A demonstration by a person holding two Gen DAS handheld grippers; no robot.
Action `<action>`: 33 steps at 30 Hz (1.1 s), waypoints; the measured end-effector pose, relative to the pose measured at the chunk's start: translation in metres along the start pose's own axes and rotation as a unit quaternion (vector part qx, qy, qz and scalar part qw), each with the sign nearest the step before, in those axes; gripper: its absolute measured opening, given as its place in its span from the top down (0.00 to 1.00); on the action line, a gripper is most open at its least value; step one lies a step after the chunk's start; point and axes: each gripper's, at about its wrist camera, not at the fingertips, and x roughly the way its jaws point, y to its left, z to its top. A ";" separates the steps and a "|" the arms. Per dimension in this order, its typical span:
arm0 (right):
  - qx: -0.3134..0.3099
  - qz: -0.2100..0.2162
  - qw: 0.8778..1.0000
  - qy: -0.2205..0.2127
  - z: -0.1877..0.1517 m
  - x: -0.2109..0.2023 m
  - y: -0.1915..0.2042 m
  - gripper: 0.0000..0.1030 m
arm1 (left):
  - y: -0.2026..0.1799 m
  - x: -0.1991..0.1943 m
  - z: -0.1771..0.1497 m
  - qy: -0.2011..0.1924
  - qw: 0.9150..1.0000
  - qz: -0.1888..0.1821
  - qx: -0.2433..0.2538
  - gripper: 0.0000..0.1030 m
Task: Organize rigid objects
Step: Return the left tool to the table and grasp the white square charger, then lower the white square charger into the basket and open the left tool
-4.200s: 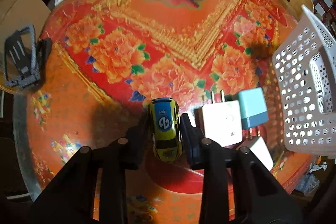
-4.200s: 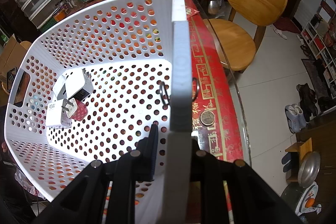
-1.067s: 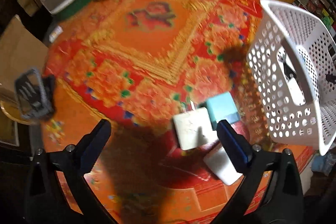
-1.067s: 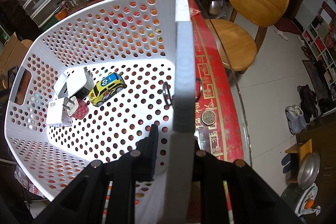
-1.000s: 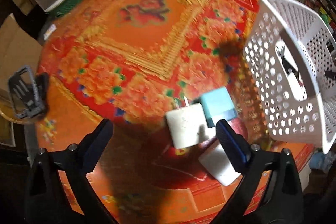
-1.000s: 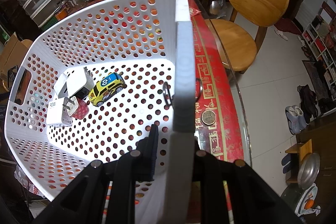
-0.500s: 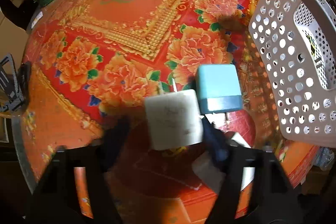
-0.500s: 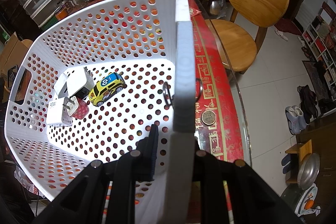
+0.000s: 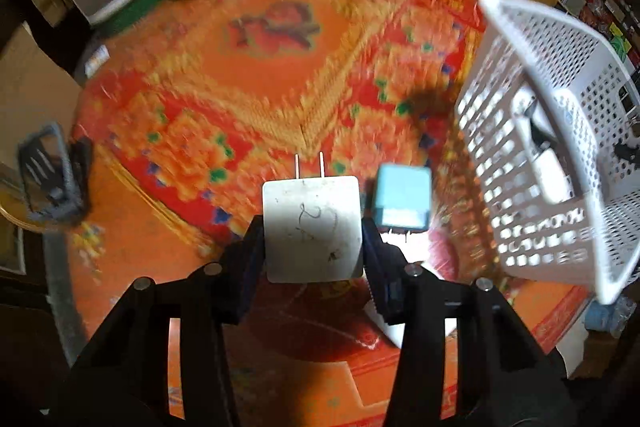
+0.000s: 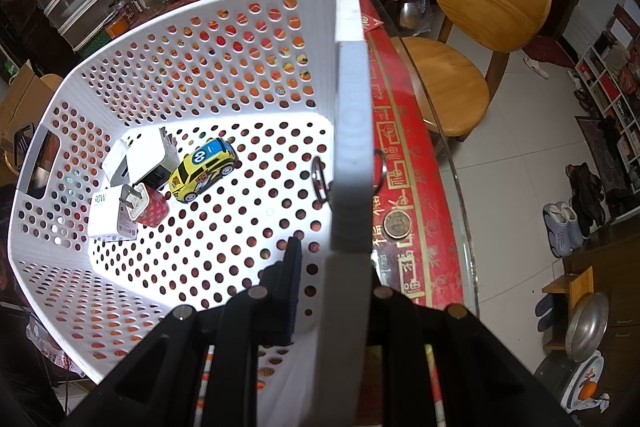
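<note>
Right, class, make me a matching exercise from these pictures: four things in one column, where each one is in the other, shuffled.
Things:
1. white charger
2. blue charger
3. toy car
4. coin

Places:
A. on the table outside the basket, near its gripped wall
B. inside the basket
C. between the left gripper's fingers
D. on the tablecloth, right of the held charger

Pairs: 1-C, 2-D, 3-B, 4-A
</note>
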 end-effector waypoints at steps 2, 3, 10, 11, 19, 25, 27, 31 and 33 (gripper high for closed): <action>-0.001 0.000 1.000 0.000 0.000 0.000 0.000 0.83 | -0.004 -0.022 0.012 -0.019 1.000 0.001 0.008 0.58; -0.001 0.000 1.000 0.000 0.001 0.000 0.000 0.83 | -0.012 -0.038 0.020 -0.035 0.999 0.003 0.020 0.58; 0.000 0.002 1.000 -0.001 0.001 -0.001 0.000 0.83 | -0.106 -0.093 0.070 -0.067 0.990 -0.034 0.118 0.58; -0.001 0.002 1.000 -0.001 0.001 -0.001 0.000 0.83 | -0.122 -0.091 0.076 -0.062 0.989 -0.042 0.131 0.58; -0.004 0.000 1.000 0.002 0.001 -0.001 -0.001 0.83 | -0.249 -0.037 0.103 0.007 0.975 -0.085 0.207 0.58; -0.002 0.001 1.000 0.001 0.002 -0.001 -0.002 0.83 | -0.306 0.016 0.099 0.090 0.959 -0.140 0.229 0.58; -0.002 0.001 1.000 0.001 0.002 -0.001 -0.002 0.83 | -0.312 0.026 0.094 0.103 0.958 -0.131 0.232 0.58; -0.004 0.001 1.000 0.001 0.001 -0.001 -0.002 0.82 | -0.312 0.032 0.086 0.111 0.957 -0.125 0.236 0.58; -0.004 0.001 1.000 0.000 0.002 -0.001 -0.001 0.82 | -0.315 0.033 0.082 0.111 0.956 -0.116 0.244 0.58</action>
